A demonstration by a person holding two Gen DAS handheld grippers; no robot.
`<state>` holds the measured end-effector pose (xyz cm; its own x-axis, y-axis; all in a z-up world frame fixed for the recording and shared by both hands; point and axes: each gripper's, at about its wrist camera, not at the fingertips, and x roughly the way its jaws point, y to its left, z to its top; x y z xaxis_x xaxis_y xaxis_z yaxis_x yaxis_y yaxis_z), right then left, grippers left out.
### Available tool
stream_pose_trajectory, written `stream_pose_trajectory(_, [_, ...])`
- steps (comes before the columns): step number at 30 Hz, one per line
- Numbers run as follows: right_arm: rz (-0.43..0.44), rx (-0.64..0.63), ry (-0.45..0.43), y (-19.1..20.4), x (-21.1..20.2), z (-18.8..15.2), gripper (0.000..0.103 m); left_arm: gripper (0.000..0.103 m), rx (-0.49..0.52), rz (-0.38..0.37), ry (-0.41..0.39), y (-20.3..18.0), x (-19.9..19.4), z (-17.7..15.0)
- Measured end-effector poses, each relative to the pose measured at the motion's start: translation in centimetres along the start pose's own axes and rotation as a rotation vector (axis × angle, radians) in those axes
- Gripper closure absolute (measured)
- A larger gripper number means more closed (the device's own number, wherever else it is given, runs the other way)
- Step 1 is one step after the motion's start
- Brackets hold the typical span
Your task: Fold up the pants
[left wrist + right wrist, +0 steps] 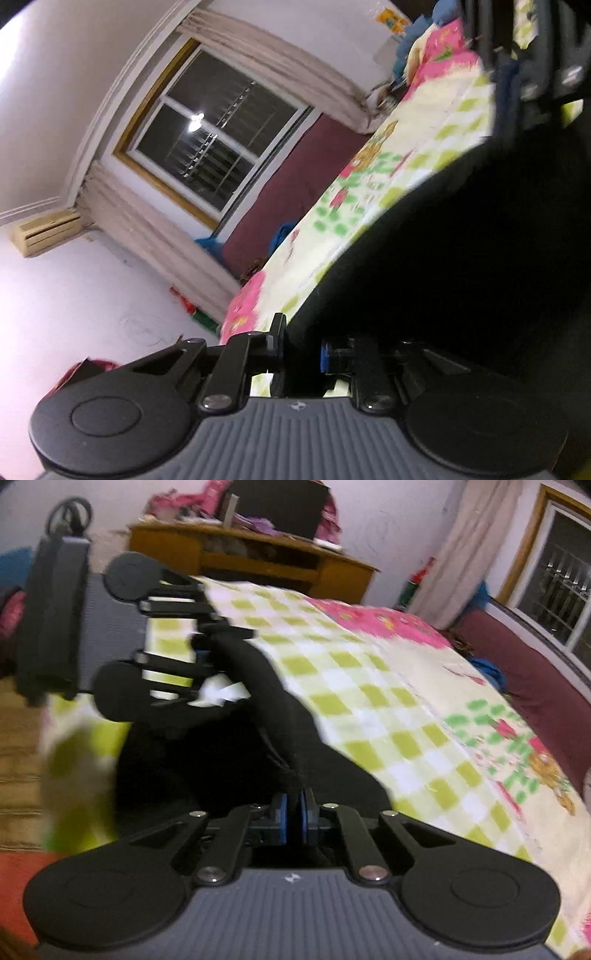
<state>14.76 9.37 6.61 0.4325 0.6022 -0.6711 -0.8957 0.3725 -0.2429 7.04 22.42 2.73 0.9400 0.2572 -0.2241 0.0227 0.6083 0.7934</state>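
while the left gripper (301,350) pinches black pants (461,258) over the checked bedspread (424,122), left view shows no fold. right view: right gripper (293,812) clamps the same bunched pants; left gripper grips too. folding barely begun.

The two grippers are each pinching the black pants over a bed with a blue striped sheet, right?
Not quite. The bed sheet is not blue striped: it is cream with yellow-green checks and pink cartoon patches, as the right wrist view shows. The rest holds: the right gripper pinches the black pants between its blue pads, and the left gripper grips them too.
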Motion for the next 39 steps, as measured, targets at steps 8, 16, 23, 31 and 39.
stream_pose_trajectory(8, [0.145, 0.107, 0.148, 6.9, 7.5, -3.1, 0.095, 0.069, 0.038, -0.018, 0.183, -5.4, -1.1, -6.8])
stream_pose_trajectory(16, [0.119, 0.1, 0.09, 7.5, 5.0, -1.4, 0.095, 0.069, 0.01, 0.136, 0.105, -4.6, -3.3, -6.1])
stream_pose_trajectory(23, [0.12, 0.088, 0.162, 9.8, 8.0, -2.9, 0.093, 0.064, 0.143, 0.056, 0.175, -6.3, -4.1, -8.0])
stream_pose_trajectory(31, [0.117, 0.046, 0.165, 11.0, 7.7, -3.3, 0.081, 0.06, 0.053, 0.047, 0.286, -3.8, -4.4, -8.6])
stream_pose_trajectory(39, [0.145, 0.045, 0.11, 12.0, 5.9, -3.4, 0.065, 0.06, -0.181, 0.11, 0.306, -1.5, -6.8, -7.4])
